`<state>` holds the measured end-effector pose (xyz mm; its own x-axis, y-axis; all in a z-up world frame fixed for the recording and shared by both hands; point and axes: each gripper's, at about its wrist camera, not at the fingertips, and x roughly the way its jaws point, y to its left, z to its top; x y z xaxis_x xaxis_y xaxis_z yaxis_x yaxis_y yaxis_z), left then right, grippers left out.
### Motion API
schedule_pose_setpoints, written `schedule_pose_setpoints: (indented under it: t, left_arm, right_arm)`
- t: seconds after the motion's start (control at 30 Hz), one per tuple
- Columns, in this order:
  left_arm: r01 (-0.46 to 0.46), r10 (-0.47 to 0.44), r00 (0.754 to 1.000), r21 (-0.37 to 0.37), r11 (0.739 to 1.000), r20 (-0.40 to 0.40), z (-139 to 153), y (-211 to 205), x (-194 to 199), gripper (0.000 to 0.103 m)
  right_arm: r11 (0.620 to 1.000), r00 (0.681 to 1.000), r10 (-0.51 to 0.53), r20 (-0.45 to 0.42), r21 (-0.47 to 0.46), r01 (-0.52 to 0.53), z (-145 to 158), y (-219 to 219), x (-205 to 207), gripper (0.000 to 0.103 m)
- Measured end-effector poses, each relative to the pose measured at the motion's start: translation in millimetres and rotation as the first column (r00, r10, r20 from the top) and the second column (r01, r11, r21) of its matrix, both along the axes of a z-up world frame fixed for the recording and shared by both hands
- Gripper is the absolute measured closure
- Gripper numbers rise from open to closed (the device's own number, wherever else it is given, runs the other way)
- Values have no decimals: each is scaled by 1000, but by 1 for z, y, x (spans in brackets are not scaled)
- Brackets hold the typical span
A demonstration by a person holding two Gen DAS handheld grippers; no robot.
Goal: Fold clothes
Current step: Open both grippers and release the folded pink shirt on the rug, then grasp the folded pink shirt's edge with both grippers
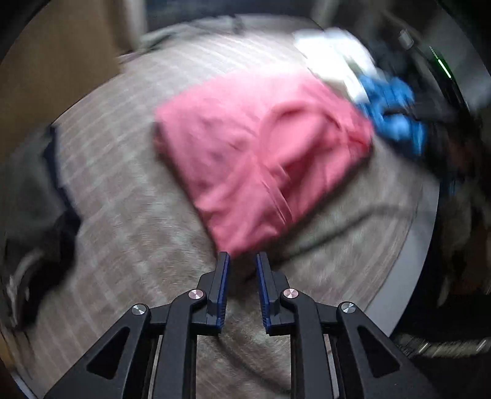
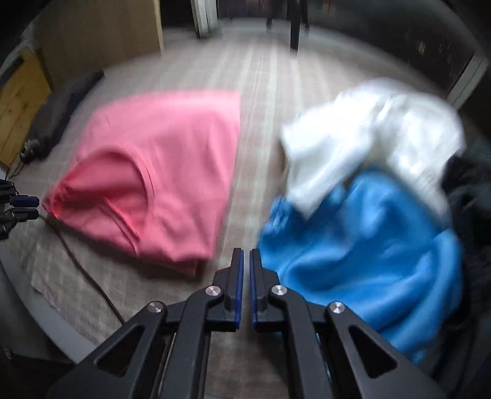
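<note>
On the round counter (image 2: 264, 92), which has a beige striped cloth spread over it, a pink garment (image 2: 159, 172) lies in a neat, flat block with straight edges, so it looks folded already. Just to its right sits a loose heap: a white garment (image 2: 374, 132) at the far side and a blue garment (image 2: 362, 245) at the near side, both crumpled and touching each other. Something dark (image 2: 472, 184) lies at the right edge of the heap (too blurry to name).

All three clothes look soft, light and floppy. They will sag and bunch if held in the middle, so I think a corner or a hem is the best place to pinch. The blue one looks fuzzy and thick, so it may be bulkier to grip.

My left gripper (image 1: 242, 257) hovers just near the pink block's near corner, with its jaws spread a little and nothing between them. My right gripper (image 2: 246, 254) hangs between the pink block and the blue one, its jaws almost pressed together with only a thin gap, holding nothing.

Past the counter I see a pale floor, a wooden cupboard (image 2: 101, 36) at the far left and dark chair legs (image 2: 294, 27) far off. Both pictures are smeared.
</note>
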<state>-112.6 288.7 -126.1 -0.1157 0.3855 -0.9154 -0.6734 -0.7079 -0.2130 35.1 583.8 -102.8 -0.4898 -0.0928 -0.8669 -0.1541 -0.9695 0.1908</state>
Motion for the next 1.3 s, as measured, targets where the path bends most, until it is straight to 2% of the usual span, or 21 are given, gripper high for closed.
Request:
schedule_pose_setpoints:
  t: [0.03,0.07,0.1,0.13,0.23,0.33,0.43,0.5,0.6,0.7,0.73,0.8,0.87,0.93,0.97,1.0,1.1,1.23,1.3]
  left_arm:
    - [-76,75,997,42,996,29,5,-6,-8,77]
    - [-152,148,987,82,985,60,10,-12,-17,61]
    - [-216,207,974,108,970,90,12,-15,-25,54]
    - [-263,250,962,117,958,113,8,-14,-33,53]
    - [-373,355,923,120,920,150,-4,-10,-53,53]
    - [-411,401,908,64,910,121,-14,1,-61,55]
    - [-419,411,904,47,907,115,-7,10,-56,58]
    - [-394,388,917,57,918,90,15,8,-43,61]
    - [-350,346,936,80,933,60,64,-7,-19,61]
    - [-291,289,957,64,955,37,124,-33,13,56]
    - [-280,279,960,65,958,21,140,-40,20,52]
    - [-288,292,956,73,955,-40,155,-41,26,29]
    - [-304,311,947,84,949,-81,141,-29,16,27]
    - [-314,318,946,53,948,-71,97,-7,-2,29]
    - [-324,325,944,23,946,-66,75,4,-12,35]
    - [-337,336,940,-20,941,-66,52,16,-22,48]
    - [-380,379,925,-90,921,-27,-5,37,-48,53]
    - [-454,450,891,-145,879,-65,-36,41,-64,55]
    - [-452,447,892,-149,879,-66,-39,44,-65,54]
  right_arm:
    - [999,1000,-2,-15,37,3,5,-3,-2,91]
    - [997,1000,-4,-29,73,6,9,-6,-5,72]
    - [994,999,-6,-44,109,11,14,-9,-7,58]
    - [989,998,-7,-58,145,15,19,-12,-9,35]
    - [980,998,-21,-61,197,33,18,-16,-22,34]
    - [979,998,-50,-23,196,54,4,-16,-40,34]
    - [980,997,-78,9,185,75,-6,-15,-55,34]
    - [983,997,-83,6,164,81,1,-16,-50,34]
    - [978,999,-42,11,203,39,28,-23,-32,34]
    - [987,1000,-11,-7,162,12,65,-19,-6,34]
    - [989,1000,-9,-25,147,13,74,-15,1,34]
    - [993,998,-7,-60,117,14,93,-7,15,33]
    - [989,997,-16,-78,146,27,81,-4,9,33]
    - [983,999,-9,-48,180,18,51,-6,-9,33]
    - [980,999,-6,-32,197,12,36,-7,-19,33]
    - [977,1000,-3,-17,214,7,20,-8,-28,33]
    - [969,1000,0,28,248,-7,-22,-9,-53,33]
    - [977,998,0,62,215,-13,-46,-6,-63,33]
    - [977,998,-7,67,213,-7,-50,-6,-65,33]
